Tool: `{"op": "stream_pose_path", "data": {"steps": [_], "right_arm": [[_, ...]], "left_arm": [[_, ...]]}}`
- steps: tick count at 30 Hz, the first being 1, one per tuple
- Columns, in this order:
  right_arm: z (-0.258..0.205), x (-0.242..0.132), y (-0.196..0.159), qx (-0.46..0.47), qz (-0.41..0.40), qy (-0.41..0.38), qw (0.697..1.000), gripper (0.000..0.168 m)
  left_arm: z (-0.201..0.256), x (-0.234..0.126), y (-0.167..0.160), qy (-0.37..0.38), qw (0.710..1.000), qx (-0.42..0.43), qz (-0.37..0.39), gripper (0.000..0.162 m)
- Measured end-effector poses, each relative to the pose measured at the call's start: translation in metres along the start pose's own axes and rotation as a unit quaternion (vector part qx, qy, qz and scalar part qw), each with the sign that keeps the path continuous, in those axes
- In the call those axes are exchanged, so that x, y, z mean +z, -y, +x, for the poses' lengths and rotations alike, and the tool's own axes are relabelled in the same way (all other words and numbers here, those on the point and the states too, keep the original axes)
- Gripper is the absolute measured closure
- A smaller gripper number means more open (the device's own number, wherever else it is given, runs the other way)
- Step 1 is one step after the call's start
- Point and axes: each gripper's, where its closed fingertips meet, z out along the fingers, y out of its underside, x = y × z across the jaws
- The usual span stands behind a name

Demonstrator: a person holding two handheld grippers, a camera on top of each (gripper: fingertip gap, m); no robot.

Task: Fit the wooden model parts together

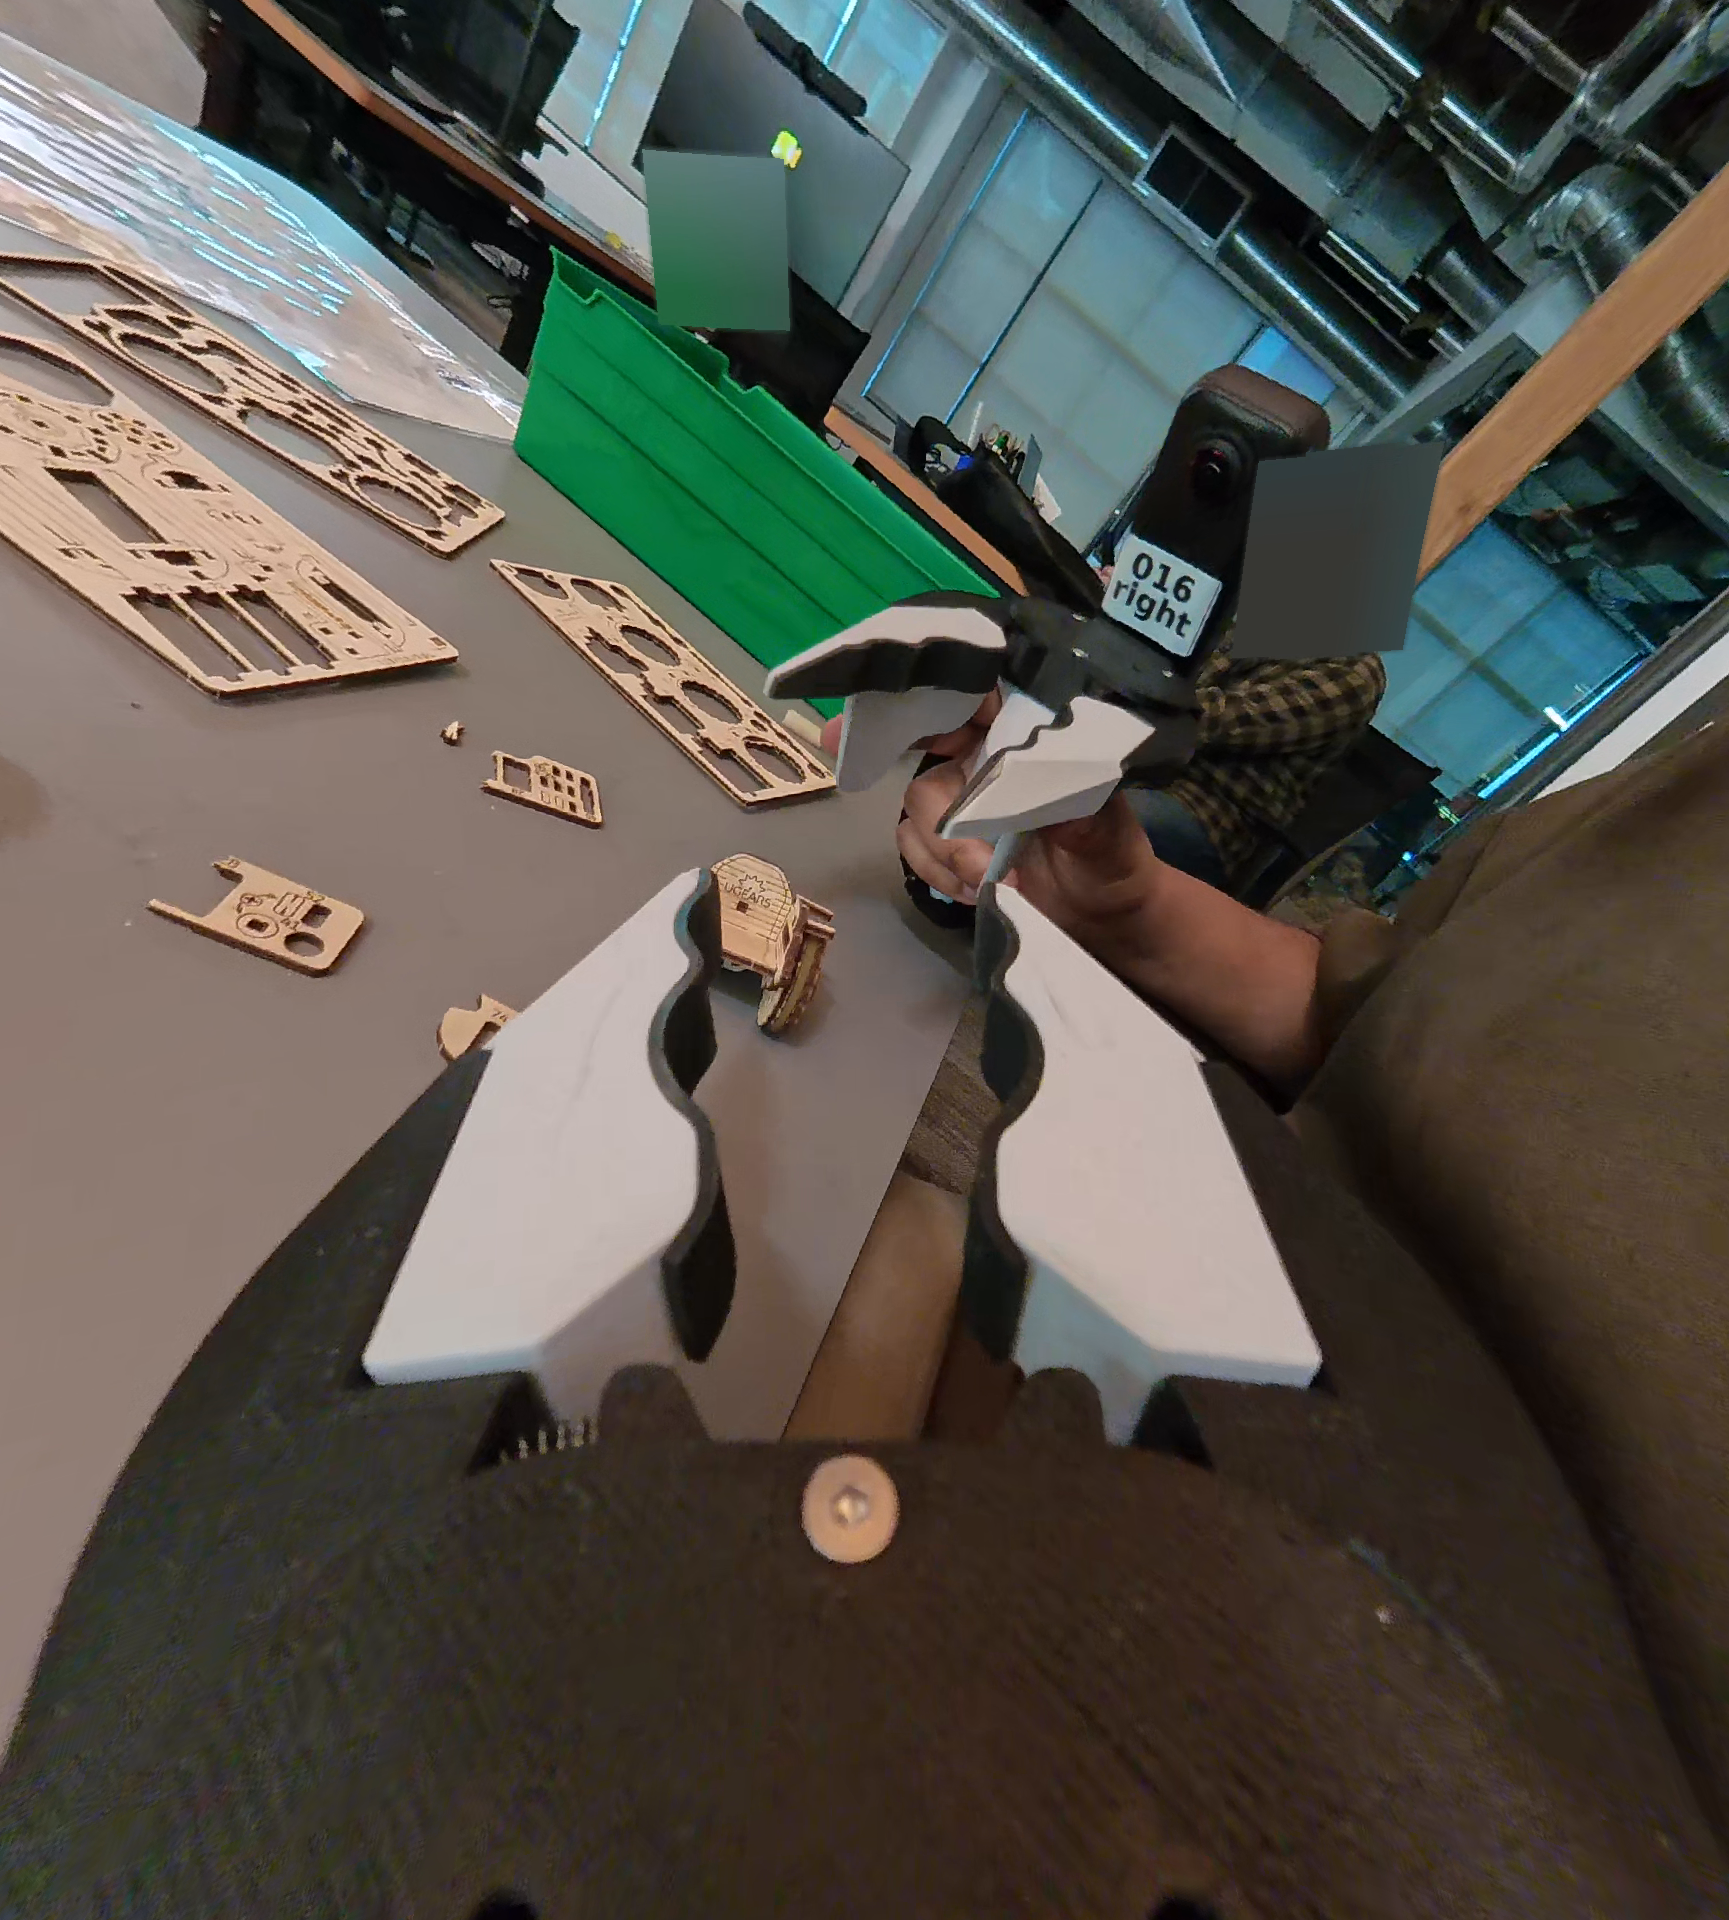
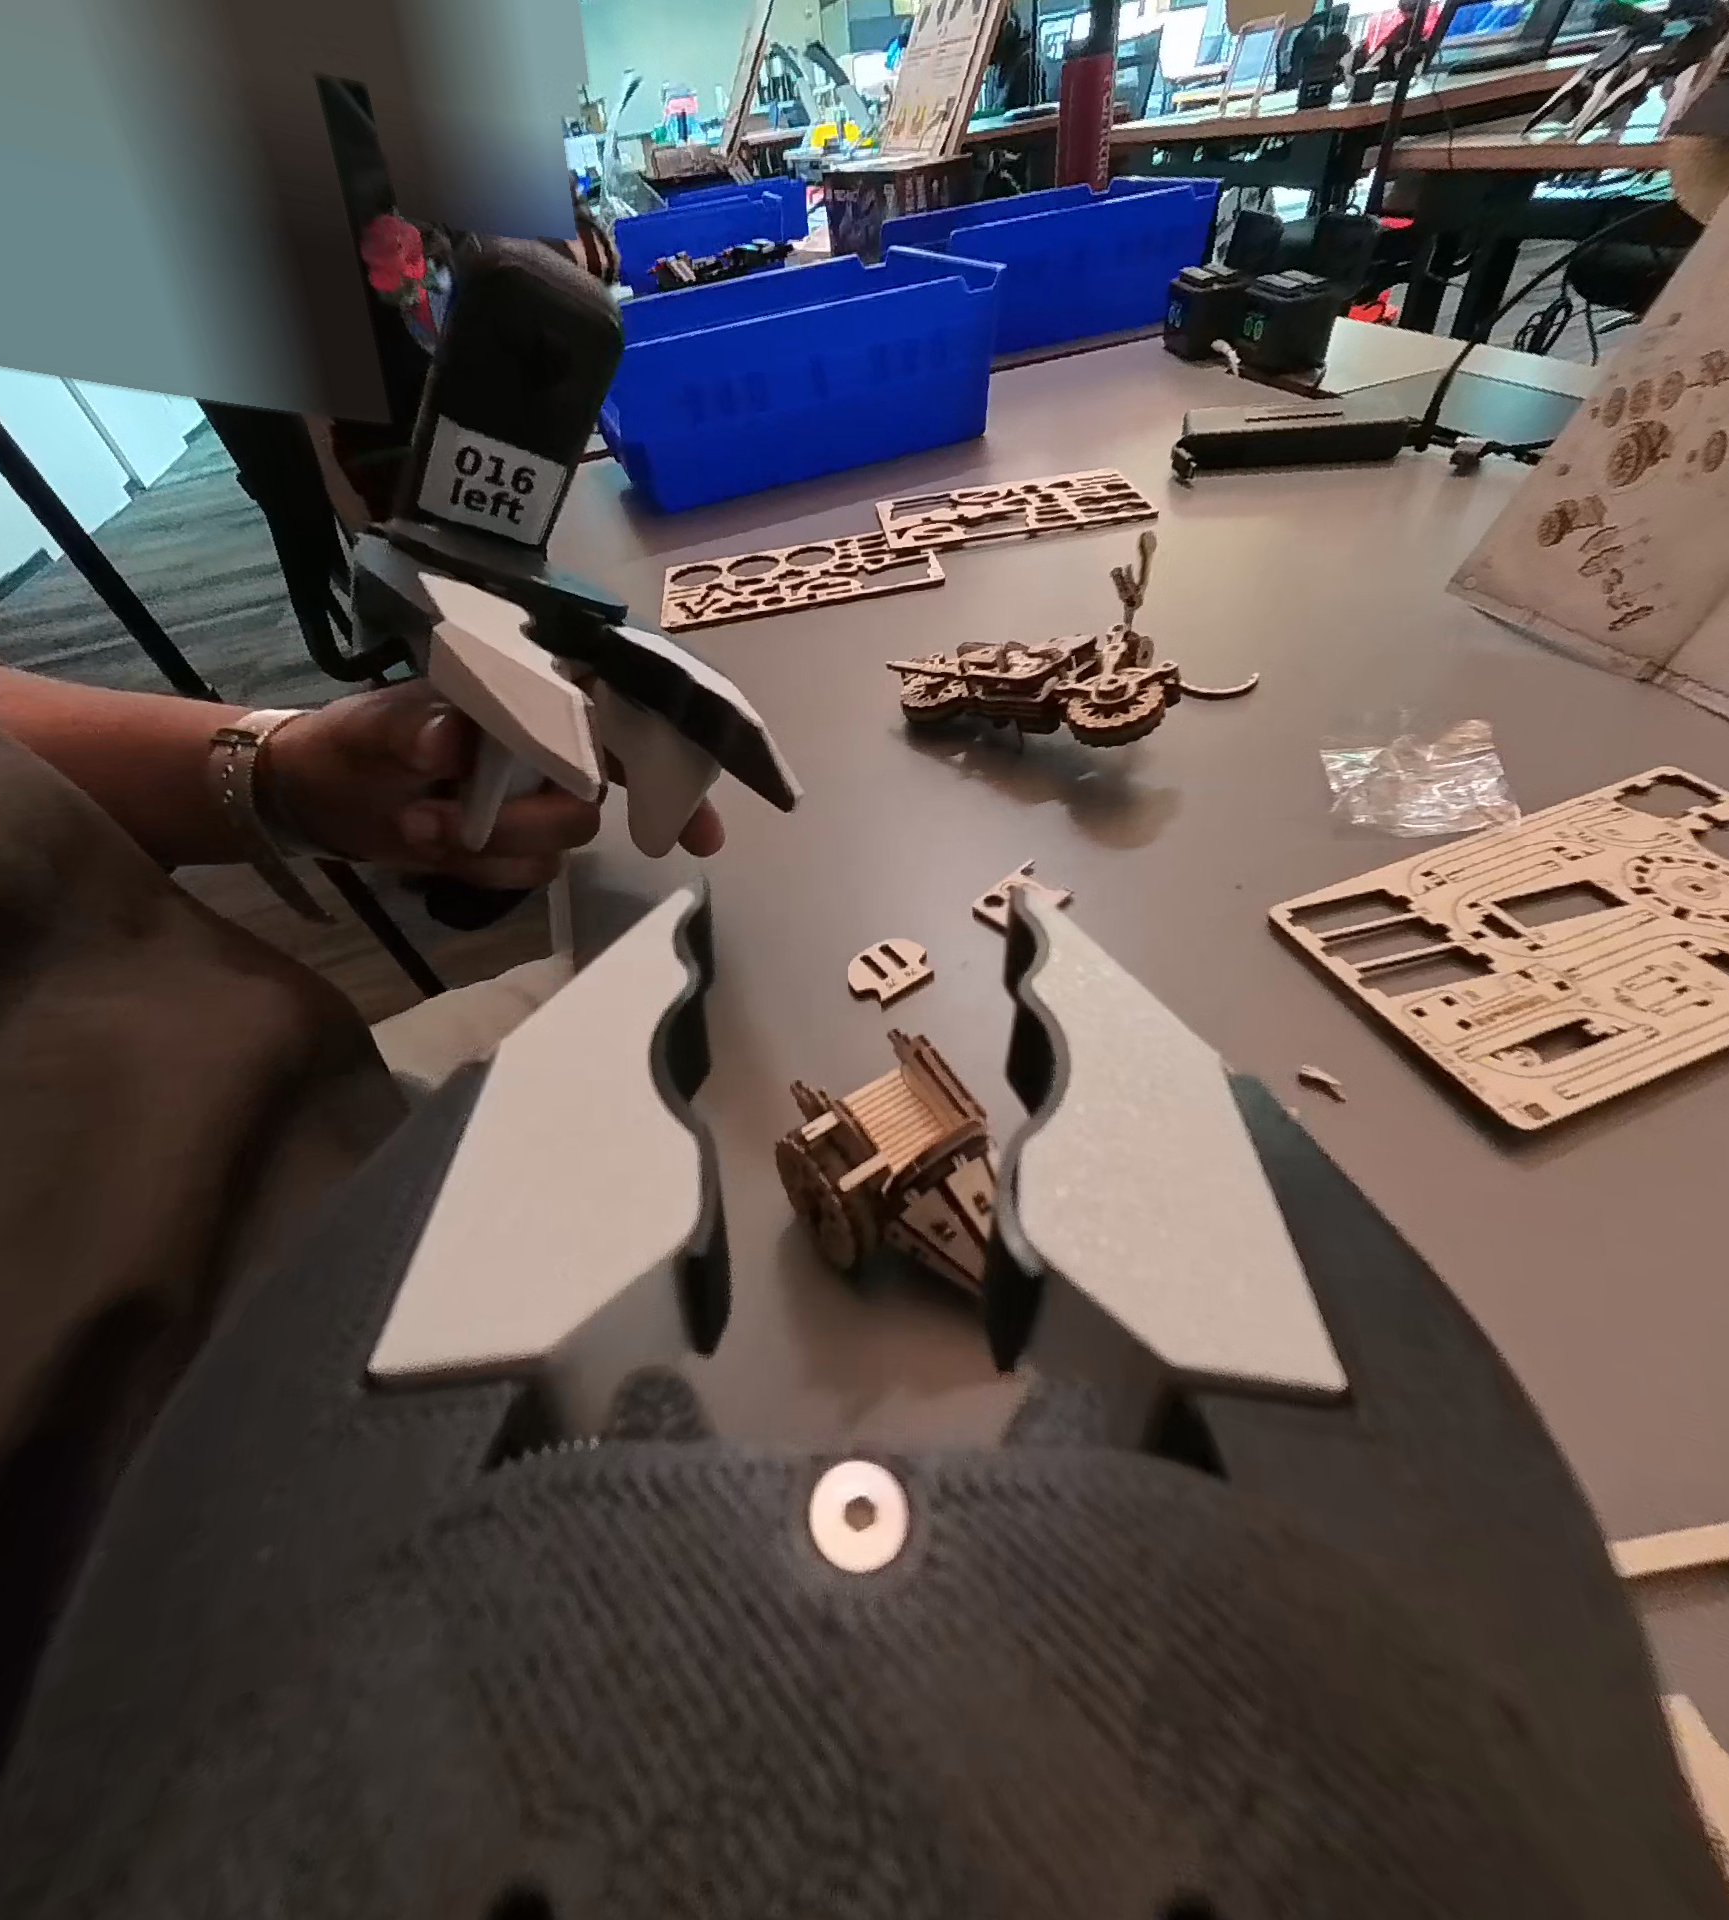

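A small, partly built wooden model [image 2: 891, 1164] lies on the grey table [image 2: 1203, 1299]. My right gripper [image 2: 860, 904] is open and empty, held above it, so the model shows between the fingers close to the right one. In the left wrist view the model [image 1: 772, 940] lies just beyond my left gripper [image 1: 844, 914], which is open and empty. A small round wooden piece [image 2: 889, 971] lies past the model, and another flat piece [image 2: 995, 902] is half hidden by my right fingertip. Each gripper shows in the other's view, hand-held above the table: the right [image 1: 865, 753] and the left [image 2: 725, 821].
Punched-out wooden sheets [image 1: 143, 520] [image 1: 673, 696] [image 2: 1566, 935] [image 2: 803, 582] and loose parts [image 1: 262, 914] [image 1: 543, 788] lie around. A finished wooden motorcycle [image 2: 1036, 686] stands farther back. A green bin [image 1: 714, 488], blue bins [image 2: 808, 384], a plastic bag [image 2: 1411, 774] and an instruction sheet [image 2: 1691, 499] ring the table. About 6 cm separates my left fingertips from my right. The small round wooden piece [image 2: 889, 971] lies around 7 cm away from my left fingertips.
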Motion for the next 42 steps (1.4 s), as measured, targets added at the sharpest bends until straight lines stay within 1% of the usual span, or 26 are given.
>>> {"op": "stream_pose_path", "data": {"steps": [9,17,20,26,36,42], "right_arm": [[-0.011,0.004,-0.003,-0.055,-0.019,0.005,0.998,0.119],[-0.027,0.001,0.008,-0.139,0.004,0.007,0.99,0.138],[-0.029,0.002,0.006,-0.159,-0.001,0.005,0.987,0.143],[-0.032,0.004,0.002,-0.17,-0.012,0.009,0.985,0.146],[-0.033,0.005,0.0,-0.176,-0.019,0.008,0.984,0.146],[-0.032,0.003,0.003,-0.154,-0.006,0.016,0.988,0.147]], "left_arm": [[-0.001,0.0,0.0,0.002,1.0,-0.003,0.002,0.115],[-0.001,0.0,0.0,0.001,1.0,-0.005,0.002,0.115],[-0.001,0.0,0.0,0.001,1.0,-0.006,0.001,0.115],[-0.001,0.001,-0.001,0.001,1.0,-0.006,-0.001,0.115],[-0.001,0.002,-0.002,0.001,1.0,-0.007,-0.003,0.115],[-0.001,0.002,-0.002,0.001,1.0,-0.007,-0.004,0.115]]}}
